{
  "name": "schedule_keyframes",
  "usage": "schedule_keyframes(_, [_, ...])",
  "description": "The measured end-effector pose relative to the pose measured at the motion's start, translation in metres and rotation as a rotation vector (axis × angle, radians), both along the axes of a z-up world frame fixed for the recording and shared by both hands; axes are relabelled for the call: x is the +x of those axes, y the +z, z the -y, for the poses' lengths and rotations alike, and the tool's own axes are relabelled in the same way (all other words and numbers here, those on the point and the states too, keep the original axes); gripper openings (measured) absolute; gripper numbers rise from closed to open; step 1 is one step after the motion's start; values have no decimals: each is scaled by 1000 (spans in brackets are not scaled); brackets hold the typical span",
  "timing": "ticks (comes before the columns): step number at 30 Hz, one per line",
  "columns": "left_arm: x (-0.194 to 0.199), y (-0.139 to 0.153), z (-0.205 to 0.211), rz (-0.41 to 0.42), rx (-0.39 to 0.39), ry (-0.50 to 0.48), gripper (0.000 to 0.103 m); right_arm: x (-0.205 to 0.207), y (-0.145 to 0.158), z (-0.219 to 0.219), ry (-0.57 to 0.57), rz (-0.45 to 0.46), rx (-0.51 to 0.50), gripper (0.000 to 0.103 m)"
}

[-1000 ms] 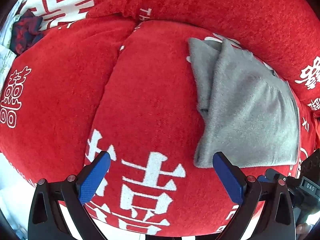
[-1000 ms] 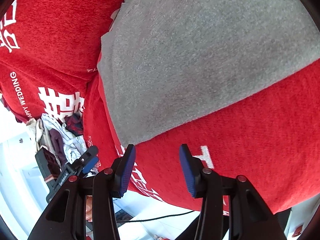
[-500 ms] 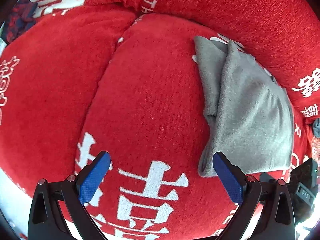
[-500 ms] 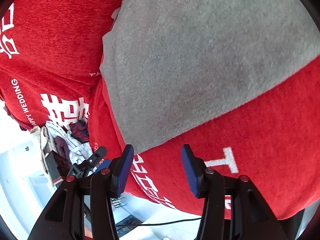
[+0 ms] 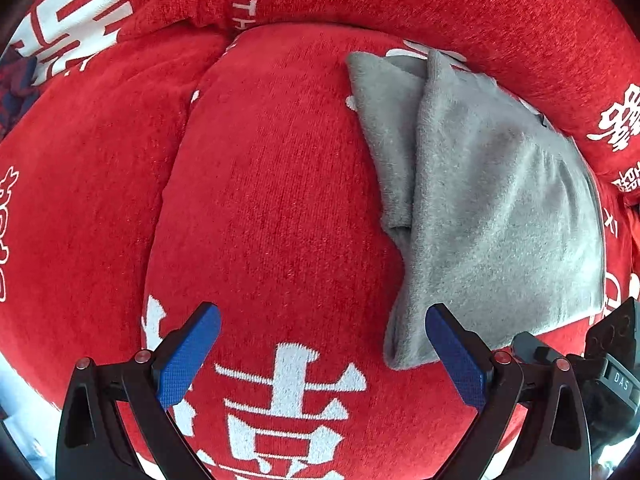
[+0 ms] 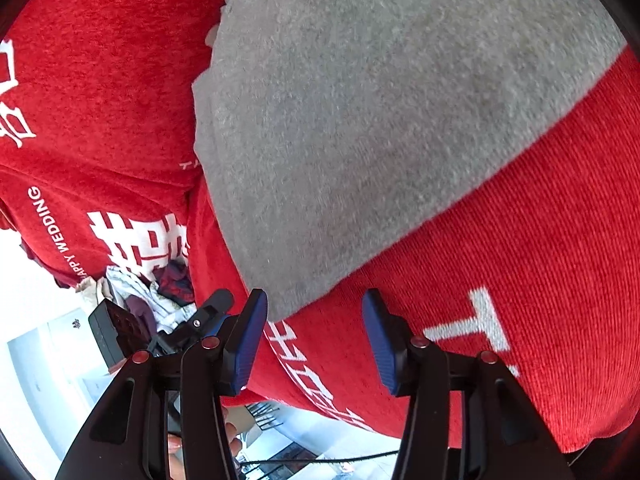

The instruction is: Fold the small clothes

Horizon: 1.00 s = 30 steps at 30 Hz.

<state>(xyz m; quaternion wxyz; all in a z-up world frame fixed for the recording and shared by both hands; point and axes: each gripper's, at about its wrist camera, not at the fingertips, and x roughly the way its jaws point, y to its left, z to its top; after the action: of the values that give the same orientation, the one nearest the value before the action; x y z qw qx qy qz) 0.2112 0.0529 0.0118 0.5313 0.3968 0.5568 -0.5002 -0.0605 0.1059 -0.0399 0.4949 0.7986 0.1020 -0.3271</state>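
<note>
Red cover (image 5: pixel 272 200) bare left of grey cloth (image 5: pixel 500 208); clothes pile (image 6: pixel 152 296) beyond.

Your plain grey folded garment (image 5: pixel 492 200) lies on a red cover (image 5: pixel 272 200) printed with white characters; both grippers' finger pads (image 6: pixel 250 340) are blue.

Grey fleece garment (image 5: pixel 492 200) folded flat (layered edge left), lying on red cover.

The folded grey fleece garment (image 6: pixel 380 128) runs off the right wrist view's top edge. A heap of patterned clothes (image 6: pixel 160 292) sits half hidden behind the black gripper body (image 6: pixel 176 328), too jumbled to sort.
</note>
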Motion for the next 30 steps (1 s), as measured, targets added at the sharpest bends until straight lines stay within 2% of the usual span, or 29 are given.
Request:
schedule_keyframes(17, [-1,-8,9,-17,17,0,103,1,-3,2,-62,28,-17,54])
schedule_keyframes(25, [22,-5,15,-238,-32,62,103,10,-8,7,-117,81,-30,54])
schedule_keyframes(30, [25,-13,27,-393,-23,81,103,19,-12,18,-168,134,-36,55])
